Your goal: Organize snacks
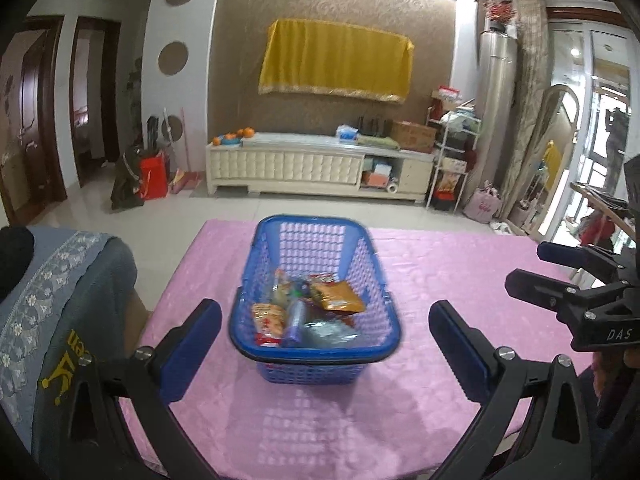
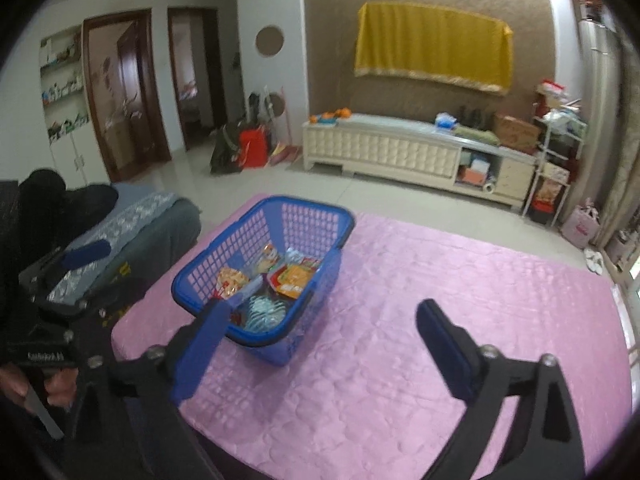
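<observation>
Your pink tablecloth (image 1: 440, 280) filled the lower frame, a yellow cloth (image 1: 336, 60) hanging upper centre. The blue basket (image 1: 316, 240) sat centre, holding snack packets (image 1: 304, 308). Your left gripper (image 1: 324, 344) and right gripper (image 2: 320, 344) were spread, empty.

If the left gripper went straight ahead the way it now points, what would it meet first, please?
Most likely the blue basket of snack packets: it sits centred between the open left gripper fingers, near rim closest. Depth is uncertain.
</observation>
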Available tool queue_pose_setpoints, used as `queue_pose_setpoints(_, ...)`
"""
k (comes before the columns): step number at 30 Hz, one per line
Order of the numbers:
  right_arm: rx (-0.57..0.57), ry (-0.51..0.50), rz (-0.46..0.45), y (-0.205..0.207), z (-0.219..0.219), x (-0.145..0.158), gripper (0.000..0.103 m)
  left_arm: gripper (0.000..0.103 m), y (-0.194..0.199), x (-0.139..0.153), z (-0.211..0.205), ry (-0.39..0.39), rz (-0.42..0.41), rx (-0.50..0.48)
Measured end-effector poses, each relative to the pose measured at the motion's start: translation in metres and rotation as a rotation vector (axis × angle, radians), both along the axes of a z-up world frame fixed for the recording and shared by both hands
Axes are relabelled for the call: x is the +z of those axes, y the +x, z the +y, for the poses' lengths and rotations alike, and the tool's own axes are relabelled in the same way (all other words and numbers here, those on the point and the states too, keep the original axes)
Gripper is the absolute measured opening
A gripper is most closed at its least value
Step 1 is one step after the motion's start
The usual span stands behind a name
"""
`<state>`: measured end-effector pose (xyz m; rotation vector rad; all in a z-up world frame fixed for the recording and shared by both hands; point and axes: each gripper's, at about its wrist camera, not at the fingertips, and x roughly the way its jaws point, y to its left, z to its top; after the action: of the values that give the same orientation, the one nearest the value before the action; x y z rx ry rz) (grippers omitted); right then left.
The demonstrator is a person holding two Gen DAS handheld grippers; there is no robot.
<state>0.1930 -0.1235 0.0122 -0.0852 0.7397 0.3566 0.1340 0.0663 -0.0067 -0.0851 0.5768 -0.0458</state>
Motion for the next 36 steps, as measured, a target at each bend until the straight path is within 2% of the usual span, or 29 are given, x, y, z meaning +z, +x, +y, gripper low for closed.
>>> queue_pose_setpoints(8, -0.083, 0.027, -0.072, -0.037, -0.022, 0.024, 0.103, 0.103, -0.032, 0.031, -0.036, 0.009, -0.088, -0.032)
queue_pose_setpoints(14, -0.114, 0.045, -0.141, -0.068, -0.03, 0.041, 0.103, 0.103, -0.046, 0.044, -0.053, 0.017, -0.113, -0.07)
queue_pose_setpoints(28, -0.127, 0.04, -0.161, -0.102, -0.036, 0.044, 0.103, 0.103, -0.075, 0.045, -0.068, 0.028, -0.127, -0.09)
queue_pose_setpoints(36, -0.128, 0.047, -0.171, -0.115, -0.037, 0.048, 0.103, 0.103, -0.077, 0.044, -0.068, 0.02, -0.132, -0.095)
